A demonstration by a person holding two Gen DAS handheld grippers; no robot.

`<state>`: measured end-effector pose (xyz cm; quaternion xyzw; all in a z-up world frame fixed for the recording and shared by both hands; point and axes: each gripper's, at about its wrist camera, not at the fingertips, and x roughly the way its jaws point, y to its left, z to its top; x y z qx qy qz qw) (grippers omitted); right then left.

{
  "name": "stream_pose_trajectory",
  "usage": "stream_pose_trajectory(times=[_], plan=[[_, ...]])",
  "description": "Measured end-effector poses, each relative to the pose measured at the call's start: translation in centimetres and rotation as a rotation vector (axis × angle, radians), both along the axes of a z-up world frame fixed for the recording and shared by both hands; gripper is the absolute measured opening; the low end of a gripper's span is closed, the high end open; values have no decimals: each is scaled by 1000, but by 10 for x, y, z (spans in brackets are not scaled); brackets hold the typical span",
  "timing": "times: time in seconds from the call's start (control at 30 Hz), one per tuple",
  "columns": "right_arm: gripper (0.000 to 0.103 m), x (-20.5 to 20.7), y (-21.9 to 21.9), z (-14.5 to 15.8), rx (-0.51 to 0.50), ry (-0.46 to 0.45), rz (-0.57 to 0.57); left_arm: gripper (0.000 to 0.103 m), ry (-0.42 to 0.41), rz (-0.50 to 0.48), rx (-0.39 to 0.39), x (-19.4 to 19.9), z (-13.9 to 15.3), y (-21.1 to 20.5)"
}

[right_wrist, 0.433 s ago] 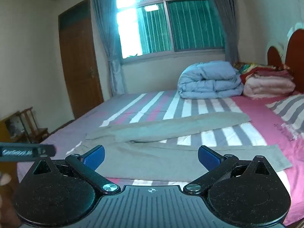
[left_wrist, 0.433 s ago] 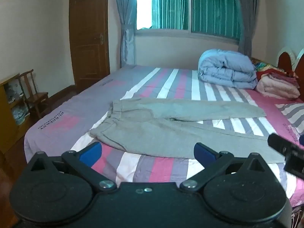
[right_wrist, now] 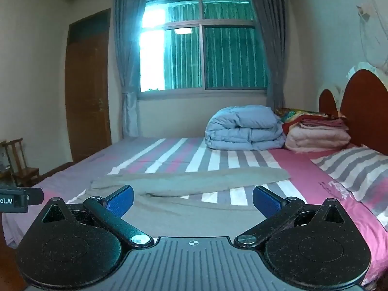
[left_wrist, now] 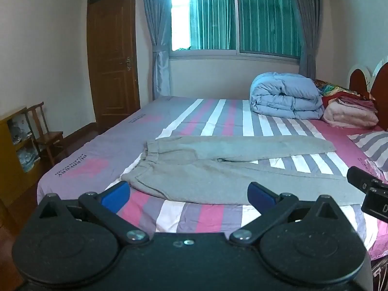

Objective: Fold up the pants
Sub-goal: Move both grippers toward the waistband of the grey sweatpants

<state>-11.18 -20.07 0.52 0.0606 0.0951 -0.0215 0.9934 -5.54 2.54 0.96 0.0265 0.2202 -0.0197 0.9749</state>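
Note:
Grey pants lie flat on the striped bed, waistband to the left, two legs spread apart to the right. My left gripper is open and empty, held at the near bed edge by the waist end. My right gripper is open and empty, held low over the near leg of the pants. The right gripper's body shows at the right edge of the left wrist view. The left gripper's body shows at the left edge of the right wrist view.
A folded blue duvet and a stack of pink blankets sit at the far right of the bed by the red headboard. A striped pillow lies at right. A wooden chair, a cabinet and a door stand at left.
Both views have tilted up a little and the grippers sit slightly closer to the bed. The pants have not moved. Both grippers stay open.

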Motion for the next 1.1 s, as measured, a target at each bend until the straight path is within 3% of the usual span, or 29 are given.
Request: stream_pose_trajectory(times=[1.1], plan=[[103,1,-6,-2,30,16,-37,97,1,-8,6,-5,3,-5]])
